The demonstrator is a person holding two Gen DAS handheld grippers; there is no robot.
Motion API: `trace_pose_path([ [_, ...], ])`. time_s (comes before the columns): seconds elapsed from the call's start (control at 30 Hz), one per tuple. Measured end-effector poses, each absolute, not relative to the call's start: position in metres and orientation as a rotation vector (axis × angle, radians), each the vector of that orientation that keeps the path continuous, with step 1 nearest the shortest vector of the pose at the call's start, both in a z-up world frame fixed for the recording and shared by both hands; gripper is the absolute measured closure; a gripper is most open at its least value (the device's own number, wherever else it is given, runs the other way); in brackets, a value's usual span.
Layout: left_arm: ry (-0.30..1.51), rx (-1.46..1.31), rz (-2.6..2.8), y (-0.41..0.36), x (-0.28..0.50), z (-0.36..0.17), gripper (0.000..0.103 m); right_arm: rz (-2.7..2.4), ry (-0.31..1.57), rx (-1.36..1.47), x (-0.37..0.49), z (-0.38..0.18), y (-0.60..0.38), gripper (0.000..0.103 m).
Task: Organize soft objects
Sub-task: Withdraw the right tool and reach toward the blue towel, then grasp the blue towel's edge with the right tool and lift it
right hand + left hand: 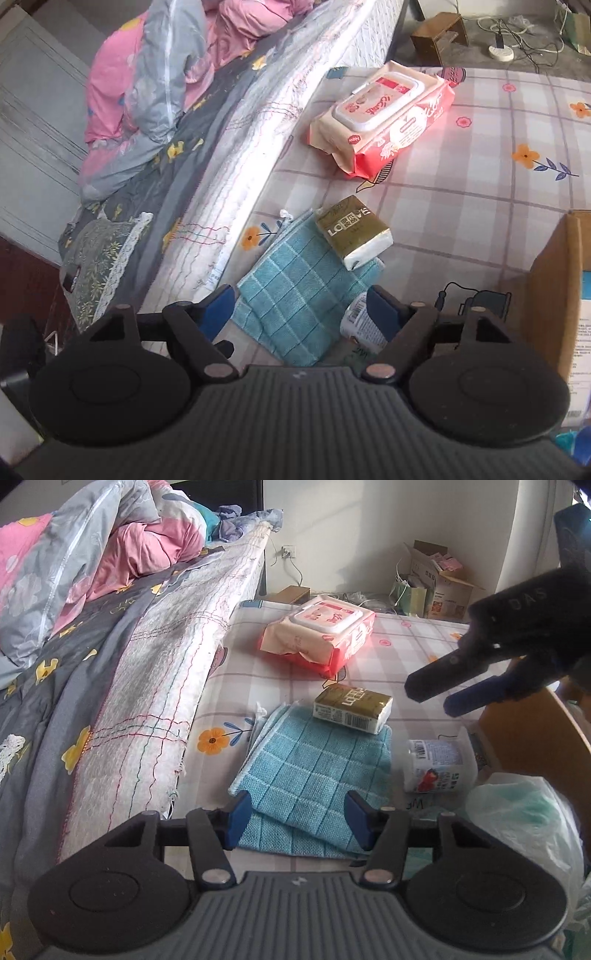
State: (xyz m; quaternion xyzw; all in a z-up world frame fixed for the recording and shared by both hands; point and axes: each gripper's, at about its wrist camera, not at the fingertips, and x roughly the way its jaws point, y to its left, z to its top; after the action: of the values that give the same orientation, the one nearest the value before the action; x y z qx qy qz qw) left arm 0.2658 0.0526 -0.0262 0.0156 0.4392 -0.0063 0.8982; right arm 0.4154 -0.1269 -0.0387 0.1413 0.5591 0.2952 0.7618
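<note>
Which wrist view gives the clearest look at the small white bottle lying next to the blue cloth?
The left wrist view. There the white bottle lies in full sight on its side, right of the blue cloth, label visible. In the right wrist view the bottle is partly hidden behind the right gripper's own finger.

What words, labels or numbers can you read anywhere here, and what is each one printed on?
"DAS": raised letters on the right gripper body, seen from the left wrist.
"LO": on the olive tissue pack; the characters beside it are too blurred.
Pink wipes pack: script logo, unreadable.
White bottle: barcode and small print, too small.
Cardboard box label: too blurred.
</note>
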Motion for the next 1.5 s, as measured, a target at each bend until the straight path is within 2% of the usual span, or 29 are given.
trace_pose_path([
  [0.03, 0.911, 0.039, -0.017, 0.051, 0.268, -0.029, 0.057, 0.645, 1.261, 0.354, 0.42, -0.048, -0.128, 0.043],
  [0.1, 0.921, 0.045, -0.037, 0.05, 0.274, -0.035, 0.061, 0.665, 1.334, 0.434, 0.422, -0.061, -0.124, 0.045],
  [0.37, 0.969, 0.079, 0.056, 0.059, 0.296, -0.058, 0.081, 0.583, 1.501, 0.368, 0.395, -0.099, -0.086, 0.044],
  [0.4, 0.97, 0.077, 0.063, 0.062, 0.296, -0.059, 0.081, 0.551, 1.505, 0.364, 0.394, -0.102, -0.084, 0.048],
  [0.83, 1.04, 0.06, 0.087, 0.077, 0.302, -0.08, 0.084, 0.341, 1.453, 0.486, 0.399, -0.13, -0.079, 0.053],
  [0.87, 1.043, 0.057, 0.088, 0.077, 0.302, -0.081, 0.084, 0.337, 1.442, 0.488, 0.398, -0.129, -0.08, 0.06],
  [0.9, 1.046, 0.056, 0.09, 0.077, 0.302, -0.082, 0.084, 0.333, 1.433, 0.482, 0.398, -0.13, -0.08, 0.076],
  [0.93, 1.049, 0.057, 0.09, 0.076, 0.302, -0.083, 0.084, 0.329, 1.427, 0.483, 0.398, -0.134, -0.082, 0.084],
  [1.0, 1.052, 0.068, 0.085, 0.075, 0.302, -0.083, 0.084, 0.332, 1.416, 0.53, 0.397, -0.137, -0.089, 0.091],
  [1.2, 1.035, 0.056, 0.062, 0.076, 0.291, -0.066, 0.084, 0.38, 1.362, 0.565, 0.384, -0.122, -0.102, 0.097],
  [1.33, 0.997, 0.054, 0.072, 0.08, 0.282, -0.052, 0.084, 0.424, 1.313, 0.548, 0.376, -0.095, -0.113, 0.098],
  [1.5, 1.042, 0.056, 0.048, 0.076, 0.291, -0.061, 0.083, 0.471, 1.272, 0.493, 0.365, -0.07, -0.118, 0.098],
])
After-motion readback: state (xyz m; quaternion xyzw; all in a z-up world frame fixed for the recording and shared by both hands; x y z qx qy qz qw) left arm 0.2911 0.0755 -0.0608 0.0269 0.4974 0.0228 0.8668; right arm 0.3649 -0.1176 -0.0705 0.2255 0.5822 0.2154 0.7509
